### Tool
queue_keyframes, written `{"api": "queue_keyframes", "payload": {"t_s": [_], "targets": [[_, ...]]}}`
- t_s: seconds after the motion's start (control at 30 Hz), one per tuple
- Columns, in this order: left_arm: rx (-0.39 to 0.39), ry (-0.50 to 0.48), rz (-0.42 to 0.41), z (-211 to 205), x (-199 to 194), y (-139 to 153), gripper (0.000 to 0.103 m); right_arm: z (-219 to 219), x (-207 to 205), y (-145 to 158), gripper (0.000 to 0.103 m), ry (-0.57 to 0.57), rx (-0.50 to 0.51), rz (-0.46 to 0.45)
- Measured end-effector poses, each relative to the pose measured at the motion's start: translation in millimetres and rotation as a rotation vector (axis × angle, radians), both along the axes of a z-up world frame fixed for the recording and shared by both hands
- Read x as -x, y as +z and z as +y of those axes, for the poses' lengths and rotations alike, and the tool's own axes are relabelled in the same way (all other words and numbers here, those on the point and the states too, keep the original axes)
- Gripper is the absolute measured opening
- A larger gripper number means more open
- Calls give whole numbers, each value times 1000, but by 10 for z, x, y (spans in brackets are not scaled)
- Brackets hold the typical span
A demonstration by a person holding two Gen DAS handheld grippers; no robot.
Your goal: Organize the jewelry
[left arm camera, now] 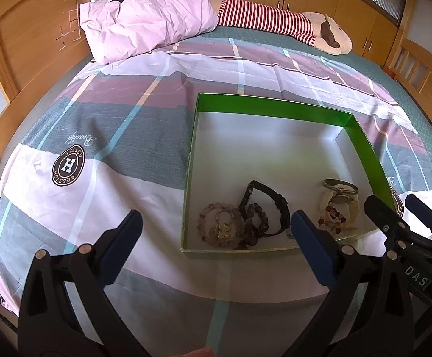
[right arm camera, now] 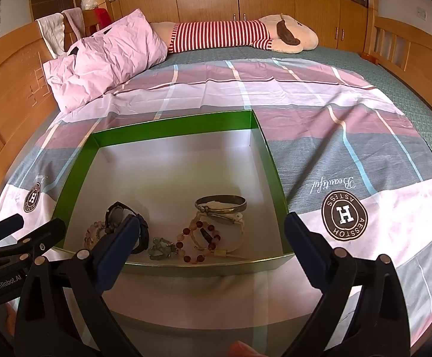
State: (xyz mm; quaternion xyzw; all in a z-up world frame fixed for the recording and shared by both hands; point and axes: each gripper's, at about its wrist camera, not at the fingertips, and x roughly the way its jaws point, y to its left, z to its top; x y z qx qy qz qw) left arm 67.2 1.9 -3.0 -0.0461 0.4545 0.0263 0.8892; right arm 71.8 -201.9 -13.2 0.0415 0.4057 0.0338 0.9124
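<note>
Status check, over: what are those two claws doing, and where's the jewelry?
Left claw open, empty. Right claw open, empty. Watch, bangle, bead bracelets in green box. Nothing blocking.

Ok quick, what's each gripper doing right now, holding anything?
Left gripper: open, holding nothing, in front of the box.
Right gripper: open, holding nothing, near the box's front edge.

A wide bed with a teal patterned mattress cover carries everything. Spread over it lies a plaid sheet in mauve, grey and white blocks, printed with round brown logo badges. On the sheet rests a shallow green-walled cardboard box with a white floor. Near the headboard lie a crumpled pale pink pillow and a cream plush toy in a red-and-white striped shirt.
</note>
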Motion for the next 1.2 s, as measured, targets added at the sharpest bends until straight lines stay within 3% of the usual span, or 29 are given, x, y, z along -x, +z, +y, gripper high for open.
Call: {"api": "queue_keyframes", "payload": {"t_s": [0.47, 0.87, 1.2], "targets": [[-11, -11, 4, -14, -1, -11, 101, 5, 0, 1, 98, 0, 0, 1], [-123, -33, -48, -128, 19, 56, 101, 0, -5, -35, 98, -4, 5, 2], [-80, -50, -26, -101, 5, 29, 101, -22, -8, -30, 98, -5, 3, 4]]}}
